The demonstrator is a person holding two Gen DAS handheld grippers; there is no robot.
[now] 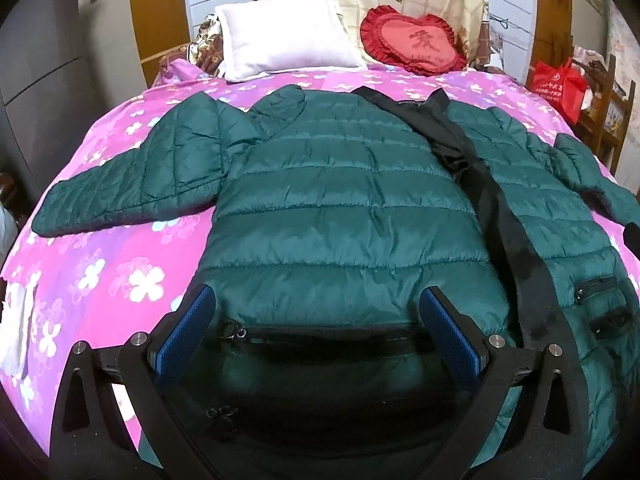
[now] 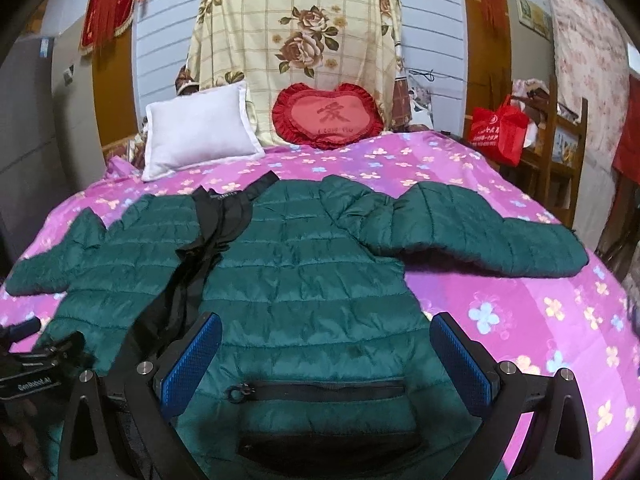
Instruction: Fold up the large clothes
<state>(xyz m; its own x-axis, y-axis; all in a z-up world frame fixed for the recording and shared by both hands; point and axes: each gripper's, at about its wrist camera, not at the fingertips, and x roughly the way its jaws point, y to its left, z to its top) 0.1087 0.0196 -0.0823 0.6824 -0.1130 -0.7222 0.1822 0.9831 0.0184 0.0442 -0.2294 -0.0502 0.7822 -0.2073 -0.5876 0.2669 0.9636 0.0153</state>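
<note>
A dark green quilted puffer jacket lies spread flat, front up and unzipped, on the pink flowered bedspread; it also shows in the right wrist view. Its black lining strip runs down the open front. The sleeves spread out to both sides. My left gripper is open, hovering over the left front panel above a zip pocket. My right gripper is open over the right front panel, above its zip pocket. Neither holds anything.
A white pillow and a red heart-shaped cushion lie at the head of the bed. A flowered cream cloth hangs behind them. A red bag sits on a wooden rack at right. The left gripper's body shows at lower left.
</note>
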